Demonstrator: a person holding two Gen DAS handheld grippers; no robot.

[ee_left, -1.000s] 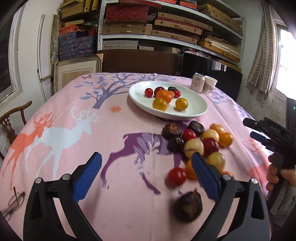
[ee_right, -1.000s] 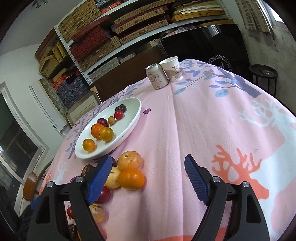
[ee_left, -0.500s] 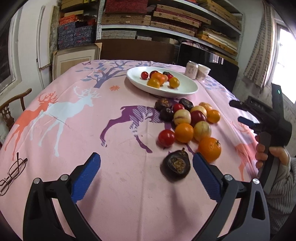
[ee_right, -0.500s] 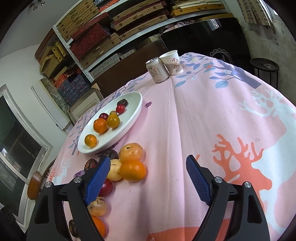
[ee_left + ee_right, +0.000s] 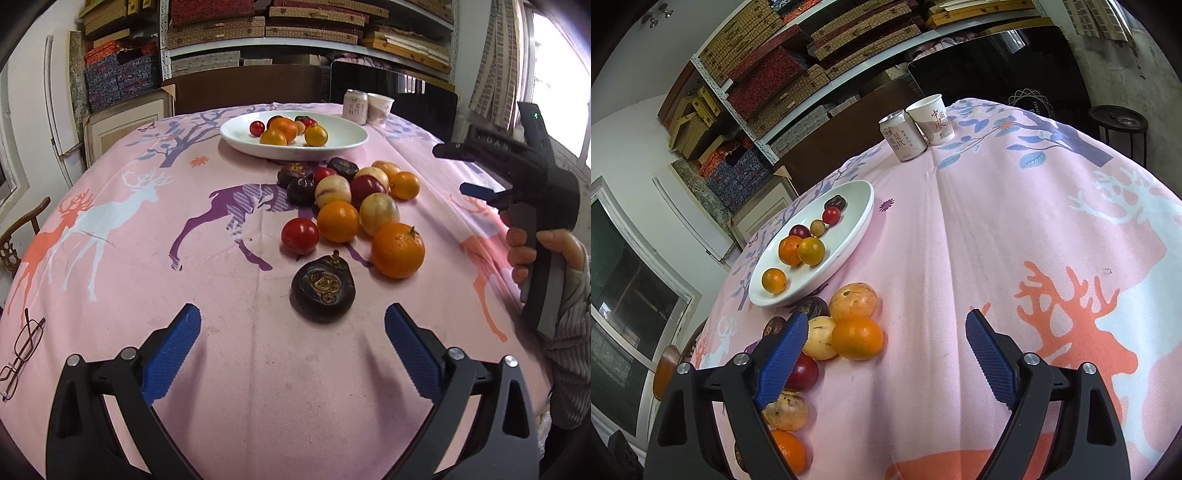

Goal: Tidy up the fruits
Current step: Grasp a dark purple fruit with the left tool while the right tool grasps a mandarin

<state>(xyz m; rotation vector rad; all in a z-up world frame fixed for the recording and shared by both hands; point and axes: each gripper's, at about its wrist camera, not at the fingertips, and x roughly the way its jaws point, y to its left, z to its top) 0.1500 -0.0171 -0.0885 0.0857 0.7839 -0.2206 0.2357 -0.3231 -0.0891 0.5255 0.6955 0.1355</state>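
Note:
A white oval plate [image 5: 347,138] [image 5: 860,221] holds several small fruits at the table's far side. A heap of loose fruits lies in front of it: a dark wrinkled fruit [image 5: 323,286] nearest, a big orange [image 5: 398,249], a red tomato [image 5: 300,235]. My left gripper [image 5: 291,345] is open and empty, just short of the dark fruit. My right gripper [image 5: 886,349] is open and empty, over the cloth beside an orange [image 5: 857,338]; it shows at the right of the left wrist view [image 5: 476,173].
A drink can [image 5: 355,107] and a paper cup [image 5: 380,109] stand behind the plate. Folded glasses [image 5: 22,349] lie at the table's left edge. A wooden chair [image 5: 18,236] stands left of the table. Shelves with boxes fill the back wall.
My left gripper has pulled back from the fruit heap; the dark fruit now lies ahead of the fingers. My right gripper has shifted slightly. Both stay open.

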